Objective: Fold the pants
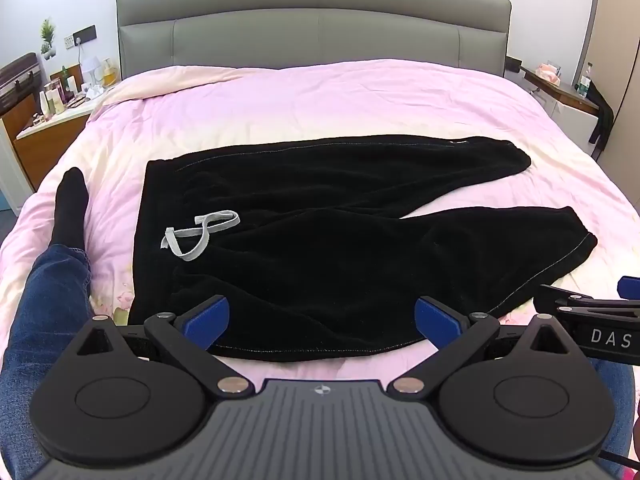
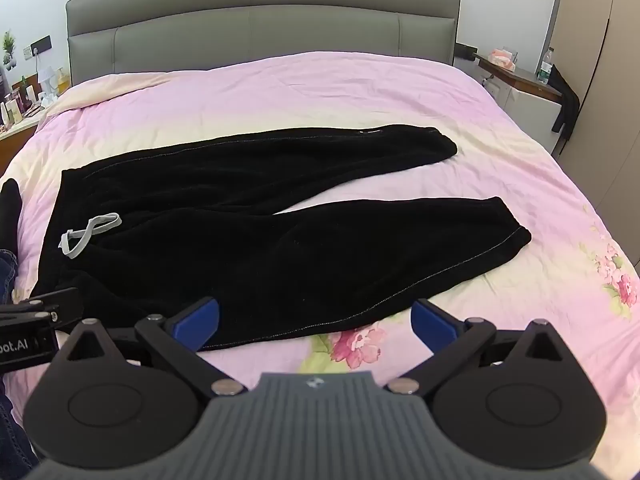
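Left wrist view: black pants (image 1: pixel 320 232) lie spread across a pink bed cover (image 1: pixel 320 104), waistband left, the left gripper (image 1: pixel 322 318) gaping empty above their near edge. Right wrist view: the right gripper (image 2: pixel 316 320) likewise spread wide, holding nothing

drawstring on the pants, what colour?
Light grey drawstring, on black pants. Clearest in the left wrist view.

"DAS" marks the right hand-held gripper (image 1: pixel 591 312) (cut off); "oot.AI" the left hand-held gripper (image 2: pixel 38 312).
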Demonstrator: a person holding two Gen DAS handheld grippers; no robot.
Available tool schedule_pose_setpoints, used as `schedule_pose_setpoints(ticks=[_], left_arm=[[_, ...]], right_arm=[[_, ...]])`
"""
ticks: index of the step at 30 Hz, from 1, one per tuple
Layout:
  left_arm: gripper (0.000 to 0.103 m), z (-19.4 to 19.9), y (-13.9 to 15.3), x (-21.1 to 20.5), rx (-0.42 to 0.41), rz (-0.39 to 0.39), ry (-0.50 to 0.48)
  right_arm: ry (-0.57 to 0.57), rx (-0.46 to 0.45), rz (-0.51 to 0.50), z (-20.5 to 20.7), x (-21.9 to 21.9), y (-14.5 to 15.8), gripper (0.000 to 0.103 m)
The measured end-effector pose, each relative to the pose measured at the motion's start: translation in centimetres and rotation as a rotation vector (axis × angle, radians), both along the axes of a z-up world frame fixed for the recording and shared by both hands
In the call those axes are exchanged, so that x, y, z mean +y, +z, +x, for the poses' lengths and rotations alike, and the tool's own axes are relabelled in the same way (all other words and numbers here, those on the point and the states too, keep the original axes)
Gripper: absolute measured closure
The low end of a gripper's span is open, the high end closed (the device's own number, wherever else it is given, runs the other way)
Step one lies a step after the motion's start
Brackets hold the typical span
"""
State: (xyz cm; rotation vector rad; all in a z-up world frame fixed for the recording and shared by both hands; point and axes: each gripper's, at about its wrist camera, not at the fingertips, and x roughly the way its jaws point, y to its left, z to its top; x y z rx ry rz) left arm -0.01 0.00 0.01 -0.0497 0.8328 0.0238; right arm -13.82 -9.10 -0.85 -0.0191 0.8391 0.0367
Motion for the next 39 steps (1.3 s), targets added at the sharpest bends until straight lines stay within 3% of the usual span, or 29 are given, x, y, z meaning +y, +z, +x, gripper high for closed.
schedule_pose_setpoints(ticks=[39], left_arm=[[0.0, -0.2, -0.5, -0.6, 0.004, 0.006, -0.012]], right_arm=[[-0.014, 0.014, 0.006, -0.2, -0.1, -0.5, 0.005]])
